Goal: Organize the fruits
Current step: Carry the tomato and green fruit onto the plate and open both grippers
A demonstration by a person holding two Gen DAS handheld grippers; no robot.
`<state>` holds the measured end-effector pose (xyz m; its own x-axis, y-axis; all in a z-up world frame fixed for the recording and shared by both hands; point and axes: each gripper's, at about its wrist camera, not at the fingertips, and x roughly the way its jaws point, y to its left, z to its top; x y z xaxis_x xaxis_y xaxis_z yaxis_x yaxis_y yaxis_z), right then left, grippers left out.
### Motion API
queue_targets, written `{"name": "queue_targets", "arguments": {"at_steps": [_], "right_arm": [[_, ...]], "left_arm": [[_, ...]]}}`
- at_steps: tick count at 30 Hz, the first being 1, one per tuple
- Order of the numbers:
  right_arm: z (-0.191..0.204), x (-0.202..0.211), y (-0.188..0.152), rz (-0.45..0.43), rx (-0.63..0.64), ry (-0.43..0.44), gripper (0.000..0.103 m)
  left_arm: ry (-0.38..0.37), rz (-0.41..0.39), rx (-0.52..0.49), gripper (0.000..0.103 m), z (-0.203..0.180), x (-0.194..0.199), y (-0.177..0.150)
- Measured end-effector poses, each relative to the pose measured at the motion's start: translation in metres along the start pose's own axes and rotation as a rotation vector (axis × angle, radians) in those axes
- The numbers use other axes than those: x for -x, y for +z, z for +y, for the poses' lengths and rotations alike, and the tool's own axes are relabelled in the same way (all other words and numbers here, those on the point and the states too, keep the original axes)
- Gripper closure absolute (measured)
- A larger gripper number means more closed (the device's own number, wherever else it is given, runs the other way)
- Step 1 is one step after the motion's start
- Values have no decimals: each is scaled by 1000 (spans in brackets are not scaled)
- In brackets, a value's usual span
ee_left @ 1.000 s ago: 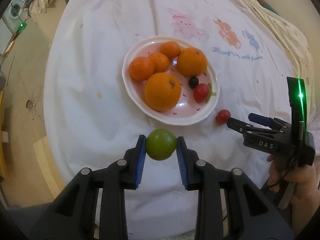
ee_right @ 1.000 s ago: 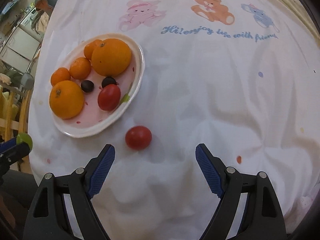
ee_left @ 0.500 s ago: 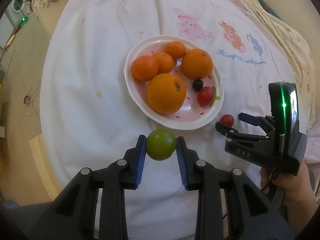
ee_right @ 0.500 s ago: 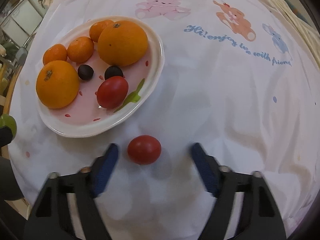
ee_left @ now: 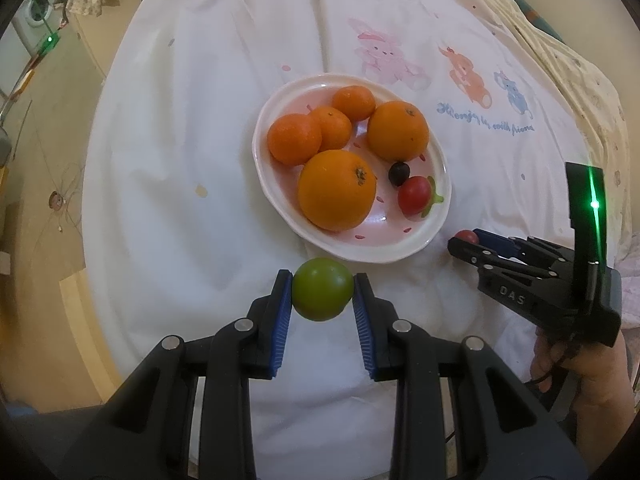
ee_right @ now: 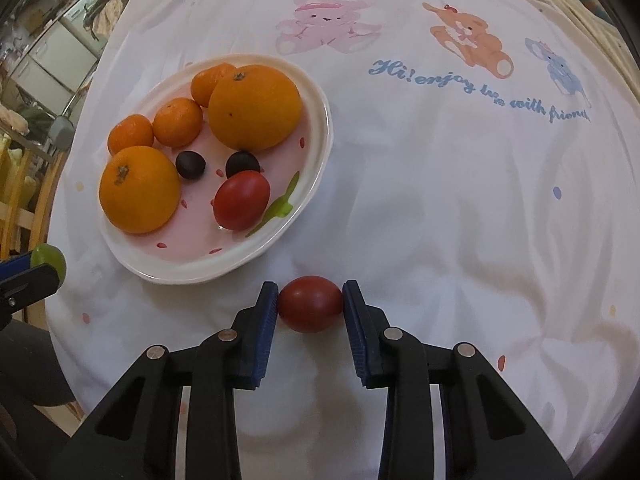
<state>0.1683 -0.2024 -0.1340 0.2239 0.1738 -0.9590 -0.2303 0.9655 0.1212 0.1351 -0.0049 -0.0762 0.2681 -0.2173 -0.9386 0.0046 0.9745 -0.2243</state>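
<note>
A pink-and-white plate (ee_left: 276, 196) (ee_right: 320, 136) on the white cloth holds several oranges, a red tomato (ee_left: 414, 196) (ee_right: 241, 200) and dark grapes (ee_right: 191, 165). My left gripper (ee_left: 322, 292) is shut on a green fruit (ee_left: 322, 295) just in front of the plate's near rim; it shows at the left edge of the right wrist view (ee_right: 50, 260). My right gripper (ee_right: 310, 300) is shut on a red tomato (ee_right: 310, 304) lying on the cloth right of the plate; the tomato peeks out in the left wrist view (ee_left: 466, 236).
The round table has a white cloth with cartoon animals and blue writing (ee_right: 480, 88) beyond the plate. The table edge drops to the floor at left (ee_left: 80, 200). A washing machine (ee_left: 34, 16) stands far left. A hand (ee_left: 580, 364) holds the right gripper.
My right gripper moved forward to the loose red tomato and closed on it. My left gripper, still holding the green fruit, came closer to the plate's near rim.
</note>
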Motion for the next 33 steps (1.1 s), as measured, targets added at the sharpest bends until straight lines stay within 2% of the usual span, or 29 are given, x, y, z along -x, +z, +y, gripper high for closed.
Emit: {"name": "queue_targets", "arguments": {"at_steps": [10, 16, 20, 26, 33], "right_arm": [[-18, 18, -10, -41, -71, 31, 68], [-45, 50, -18, -139, -164, 27, 68], [-55, 75, -14, -238, -218, 72, 68], [-56, 112, -3, -406, -218, 166, 68], [-39, 120, 25, -451, -122, 205, 68]], "left_arm": [[12, -23, 21, 77, 6, 0, 3], [21, -52, 19, 77, 5, 4, 4], [18, -89, 31, 77, 8, 14, 6], [14, -138, 56, 77, 15, 35, 20], [36, -176, 51, 77, 17, 51, 49]]}}
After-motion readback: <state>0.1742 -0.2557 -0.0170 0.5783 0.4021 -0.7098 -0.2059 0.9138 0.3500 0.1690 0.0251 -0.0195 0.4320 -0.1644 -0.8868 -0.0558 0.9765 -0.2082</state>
